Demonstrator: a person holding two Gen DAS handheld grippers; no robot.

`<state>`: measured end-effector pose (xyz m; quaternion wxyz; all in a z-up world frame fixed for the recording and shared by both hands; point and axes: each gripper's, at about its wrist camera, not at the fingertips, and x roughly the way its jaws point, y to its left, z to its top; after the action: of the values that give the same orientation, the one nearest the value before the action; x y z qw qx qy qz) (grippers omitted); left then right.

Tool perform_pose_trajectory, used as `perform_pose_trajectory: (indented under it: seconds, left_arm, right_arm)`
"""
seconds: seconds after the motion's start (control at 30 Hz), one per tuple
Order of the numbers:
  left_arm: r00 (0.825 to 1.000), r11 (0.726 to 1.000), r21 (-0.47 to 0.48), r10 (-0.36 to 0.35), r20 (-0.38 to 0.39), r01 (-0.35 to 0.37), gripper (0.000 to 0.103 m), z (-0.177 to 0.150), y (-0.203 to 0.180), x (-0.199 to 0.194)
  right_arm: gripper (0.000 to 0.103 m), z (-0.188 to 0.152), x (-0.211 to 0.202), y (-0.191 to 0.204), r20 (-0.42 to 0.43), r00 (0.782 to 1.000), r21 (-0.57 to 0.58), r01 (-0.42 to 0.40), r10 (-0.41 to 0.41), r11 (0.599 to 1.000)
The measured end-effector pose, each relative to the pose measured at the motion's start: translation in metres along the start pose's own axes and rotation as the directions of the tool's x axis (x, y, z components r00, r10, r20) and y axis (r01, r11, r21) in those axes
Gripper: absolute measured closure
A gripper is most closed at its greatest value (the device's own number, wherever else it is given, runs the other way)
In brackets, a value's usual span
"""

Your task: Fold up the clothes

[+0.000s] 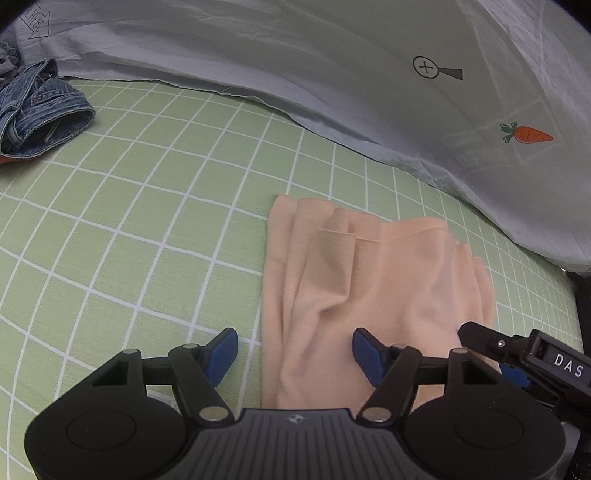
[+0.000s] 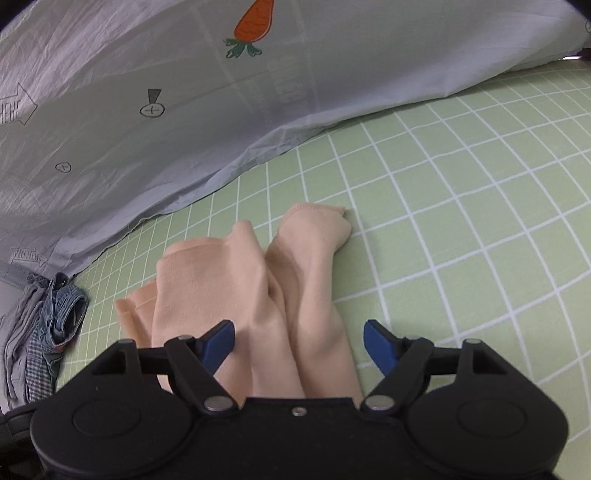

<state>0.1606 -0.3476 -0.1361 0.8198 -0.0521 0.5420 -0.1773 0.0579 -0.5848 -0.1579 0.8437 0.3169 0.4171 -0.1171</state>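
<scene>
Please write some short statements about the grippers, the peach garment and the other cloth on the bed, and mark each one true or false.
1. Both the left gripper and the right gripper are open. True.
2. The peach garment lies on a plain blue sheet. False: it lies on a green sheet with a white grid.
3. The denim clothing touches the peach garment. False: it lies apart, at the far left of the left wrist view.
4. A grey cover with a carrot print lies beyond the garment. True.
5. The right gripper holds a fold of the garment. False: its jaws stand apart and clamp nothing.
</scene>
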Motion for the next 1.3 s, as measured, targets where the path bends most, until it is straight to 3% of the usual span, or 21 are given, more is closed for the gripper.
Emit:
perform_pose_trajectory:
  seconds: [0.13,0.17,0.2,0.27,0.33,0.63,0.83,1.03,1.17,1.3]
  left_arm:
    - [1.0,0.999,-0.029,-0.023,-0.001,0.023,0.038,-0.003,0.001,-0.001]
    - [0.999,0.998,-0.04,-0.038,-0.001,0.038,0.052,-0.004,0.002,-0.002]
    - [0.999,0.997,-0.052,-0.053,-0.002,0.053,0.058,-0.005,0.003,-0.003]
    - [0.996,0.994,-0.074,-0.084,-0.002,0.084,0.081,-0.007,0.004,-0.005]
    - [0.994,0.992,-0.061,-0.107,0.007,0.108,0.087,-0.011,0.0,-0.015]
    - [0.981,0.979,0.084,-0.191,0.035,0.187,0.089,-0.061,-0.039,-0.075]
    - [0.967,0.956,0.142,-0.255,-0.026,0.256,0.089,-0.108,-0.068,-0.097]
    - [0.932,0.907,0.219,-0.34,-0.125,0.36,0.089,-0.155,-0.122,-0.099]
    - [0.911,0.863,0.294,-0.376,-0.172,0.411,0.089,-0.182,-0.178,-0.1]
    - [0.896,0.821,0.36,-0.41,-0.171,0.444,0.089,-0.206,-0.251,-0.098]
  right_arm:
    - [0.027,-0.004,0.004,0.012,-0.003,1.0,-0.062,0.012,-0.012,0.998]
    - [0.036,-0.004,0.004,0.014,-0.006,1.0,-0.071,0.005,-0.006,0.997]
    - [0.052,-0.004,0.003,0.015,-0.01,1.0,-0.079,-0.009,0.009,0.997]
    - [0.071,-0.005,-0.001,0.017,-0.02,0.999,-0.098,-0.032,0.03,0.995]
    - [0.083,-0.01,-0.012,0.023,-0.004,1.0,-0.145,-0.022,0.021,0.989]
    - [0.086,-0.055,-0.086,0.034,0.075,0.996,-0.172,0.059,-0.047,0.983]
    - [0.086,-0.098,-0.149,0.01,0.121,0.984,-0.129,0.145,-0.13,0.981]
    - [0.086,-0.125,-0.21,-0.043,0.151,0.959,-0.002,0.243,-0.24,0.97]
    - [0.086,-0.128,-0.247,-0.093,0.178,0.941,0.091,0.277,-0.289,0.957]
    - [0.086,-0.121,-0.285,-0.156,0.24,0.918,0.147,0.288,-0.316,0.946]
